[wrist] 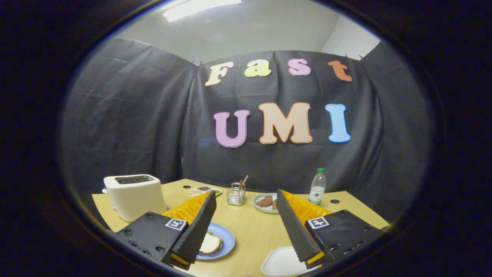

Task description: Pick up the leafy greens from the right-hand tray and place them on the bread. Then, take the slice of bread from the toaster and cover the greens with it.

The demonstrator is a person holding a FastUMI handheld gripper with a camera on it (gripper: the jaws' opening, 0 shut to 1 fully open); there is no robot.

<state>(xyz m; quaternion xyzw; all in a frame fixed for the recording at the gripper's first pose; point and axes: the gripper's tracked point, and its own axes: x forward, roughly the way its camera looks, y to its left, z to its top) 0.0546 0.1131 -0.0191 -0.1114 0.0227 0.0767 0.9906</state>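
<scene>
My gripper (pixel 246 196) hangs open above the wooden table, nothing between its fingers. A blue plate (pixel 227 238) lies just inside the left finger (pixel 198 227) and is partly hidden by it. On the plate rests a slice of bread (pixel 211 244), with a sliver of green (pixel 209 233) at its far edge. A white toaster (pixel 134 196) stands to the left beyond the left finger; its top slots look dark. A white tray (pixel 282 263) lies close under the right finger (pixel 294 227), and what shows of it is bare.
Beyond the fingertips stand a metal mesh holder (pixel 235 195) with utensils, a pale plate of reddish slices (pixel 265 202), a small dish of condiments (pixel 203 189) and a water bottle (pixel 317 186). Bare tabletop (pixel 250 231) runs between the fingers. Black cloth walls close the booth.
</scene>
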